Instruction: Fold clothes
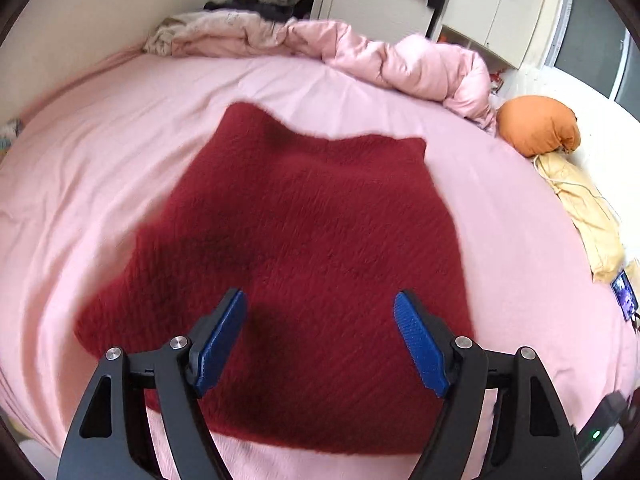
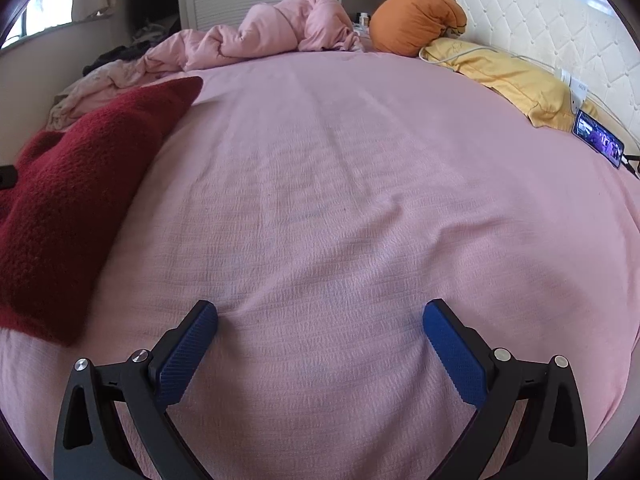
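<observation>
Blue-padded fingers (image 1: 224,340) of the left hand-held gripper (image 1: 320,340) stood nearest the lens, spread wide with nothing between them, poised over the near part of the red sweater (image 1: 304,240). That garment lay flat on the pink bed sheet (image 1: 100,140), already drawn into a compact, roughly rectangular bundle with no sleeve trailing loose in view, so at least one fold looked to have been made; whether the sleeves were tucked underneath could not be told, and the near hem ran out of sight behind the fingers. The right hand-held gripper (image 2: 320,344) was likewise wide open and empty, hanging over bare sheet with the sweater well off to its left side. Judging by this, the red piece was either finished or one halving fold short of it, and neither tool had hold of cloth, so the moment read as a pause between folds or between garments. Along the far edge of the bed a crumpled pink duvet (image 1: 400,64) was heaped, with an orange pillow (image 1: 536,124) and a yellow pillow (image 1: 588,216) near the headboard side and a lit phone (image 2: 598,142) beside them. No stack of folded clothes appeared in either view, so how much of the task remained overall could not be judged.
</observation>
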### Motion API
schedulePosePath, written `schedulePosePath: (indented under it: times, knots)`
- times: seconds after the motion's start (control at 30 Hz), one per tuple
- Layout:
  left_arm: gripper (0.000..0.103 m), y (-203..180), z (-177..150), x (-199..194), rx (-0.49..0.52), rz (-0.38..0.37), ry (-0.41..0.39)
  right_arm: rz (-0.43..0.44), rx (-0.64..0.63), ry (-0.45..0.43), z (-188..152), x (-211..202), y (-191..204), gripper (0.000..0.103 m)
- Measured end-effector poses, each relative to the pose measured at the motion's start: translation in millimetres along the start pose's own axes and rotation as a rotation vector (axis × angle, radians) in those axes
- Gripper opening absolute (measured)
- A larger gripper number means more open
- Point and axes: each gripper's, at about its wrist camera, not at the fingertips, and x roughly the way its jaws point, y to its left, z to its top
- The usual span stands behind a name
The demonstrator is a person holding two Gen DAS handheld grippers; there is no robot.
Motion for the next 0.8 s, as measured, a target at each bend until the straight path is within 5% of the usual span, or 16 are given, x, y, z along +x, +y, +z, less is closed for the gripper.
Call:
schedulePosePath:
  times: [0.07, 0.2, 0.4, 0.53, 0.63, 0.7, 0.8]
  knots:
    - [0.082, 6, 2, 11, -0.001, -0.026, 0.061, -0.005, -0.004, -0.006, -1, 0, 1, 0.103]
    - [0.082, 25, 6, -14, -0.067, -0.134, -0.023, 0.005, -0.007, -0.019, -3, -2, 0, 0.103]
    - [0.081, 44, 2, -10, -0.021, -0.144, 0.029, 0.006, -0.011, -0.024, -3, -3, 0, 0.103]
    - [0.081, 59, -21, -50, -0.142, -0.302, 0.029, 0.047, -0.048, -0.011, -2, -10, 2, 0.101]
    - [0.081, 65, -47, -66, -0.109, -0.267, 0.026, 0.112, -0.147, -0.124, -5, -44, 25, 0.088]
    - [0.081, 54, -62, -70, 0.041, -0.086, 0.000, 0.190, -0.253, -0.188, -8, -67, 49, 0.088]
    - [0.081, 65, -66, -56, 0.013, -0.078, 0.092, 0.320, -0.414, -0.190, -20, -93, 98, 0.088]
